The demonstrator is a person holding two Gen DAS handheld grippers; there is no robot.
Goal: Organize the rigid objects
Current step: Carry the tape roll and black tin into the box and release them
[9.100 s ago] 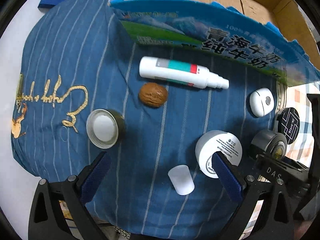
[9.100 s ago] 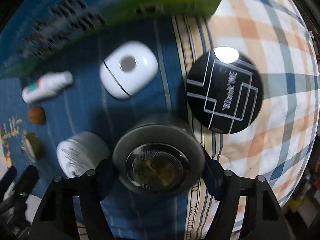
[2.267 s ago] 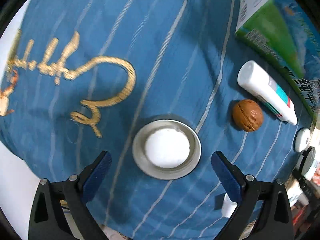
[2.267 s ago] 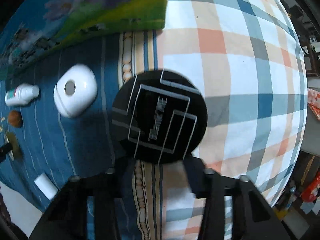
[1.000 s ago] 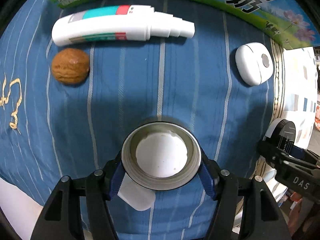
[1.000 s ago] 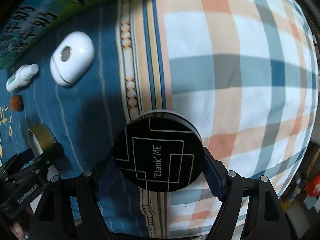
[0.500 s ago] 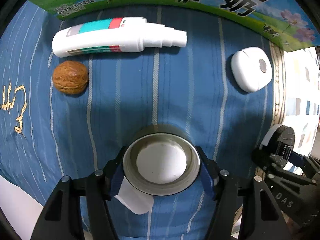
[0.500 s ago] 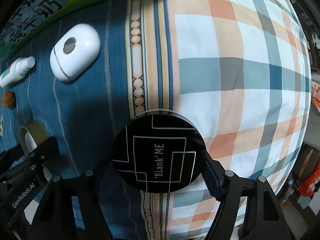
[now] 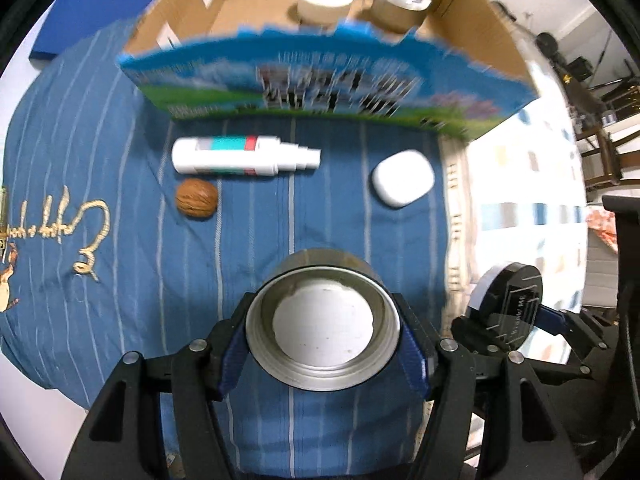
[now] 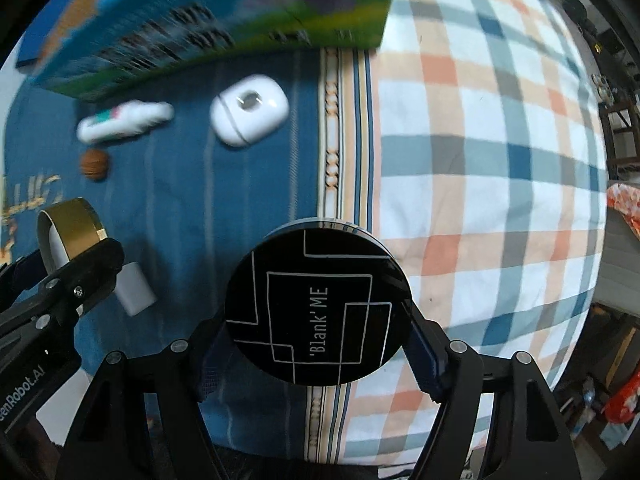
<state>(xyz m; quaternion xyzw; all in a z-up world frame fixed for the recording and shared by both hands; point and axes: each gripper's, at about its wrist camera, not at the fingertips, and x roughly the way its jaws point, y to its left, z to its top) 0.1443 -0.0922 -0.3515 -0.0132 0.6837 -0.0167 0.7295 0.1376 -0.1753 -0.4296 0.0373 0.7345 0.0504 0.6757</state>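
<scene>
Left gripper, fingers pointing down, clenched on a round metal-rimmed cap with a white inner liner, blue pads pressing its two sides. Right gripper likewise clamped on a flat black round compact lined in white and lettered "Blank'ME". Both pieces hang above the blue striped cloth, short of the open cardboard box with a blue-and-green printed front wall.

Step in hand, as judged: carriage of both pieces to the box. To do it well, each piece should ride high enough to clear the jagged top edge of the printed wall, and the grip should hold until the piece is over bare box floor. The two grippers hang near each other — entering the box one at a time would avoid a knock. The cap is gripped across smooth curved sides, so it may slip if tilted.

Still on the cloth: a white spray bottle with a teal and red label, a brown walnut just beside it, and a white rounded earbud-style case nearer the plaid sheet.

Left wrist view alone shows the box interior — a white cylindrical jar and a silver-topped round jar standing at the far wall. Right wrist view alone shows a small white plastic cap lying on the cloth under the left gripper, the gold side of the metal-rimmed cap, and the lettering on the compact.
</scene>
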